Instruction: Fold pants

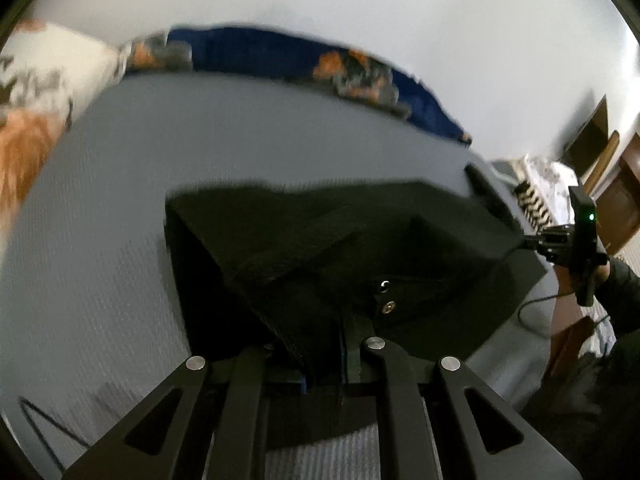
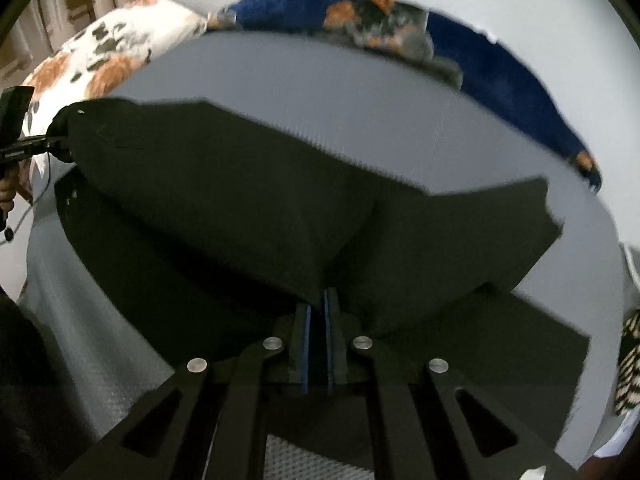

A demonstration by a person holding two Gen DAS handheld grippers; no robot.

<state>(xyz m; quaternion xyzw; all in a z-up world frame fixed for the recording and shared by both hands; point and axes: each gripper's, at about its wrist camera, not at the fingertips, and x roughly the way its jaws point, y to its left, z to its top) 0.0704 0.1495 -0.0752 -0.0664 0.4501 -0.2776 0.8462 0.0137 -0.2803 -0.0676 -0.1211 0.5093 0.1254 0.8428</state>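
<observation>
No text, label, brand or number can be read anywhere; a small pale marking on the left gripper [image 2: 60, 144], at the left edge, is too blurred.

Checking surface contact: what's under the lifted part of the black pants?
Under the raised fold of the black pants lies another dark layer of the same pants, resting on the grey bed sheet. The sheet beneath that layer is covered.

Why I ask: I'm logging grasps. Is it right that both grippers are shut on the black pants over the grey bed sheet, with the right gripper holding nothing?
Not quite: the right gripper is not empty. The right wrist view shows its blue pads clamped on the black pants. The left gripper grips them too, over the grey bed sheet.
</observation>
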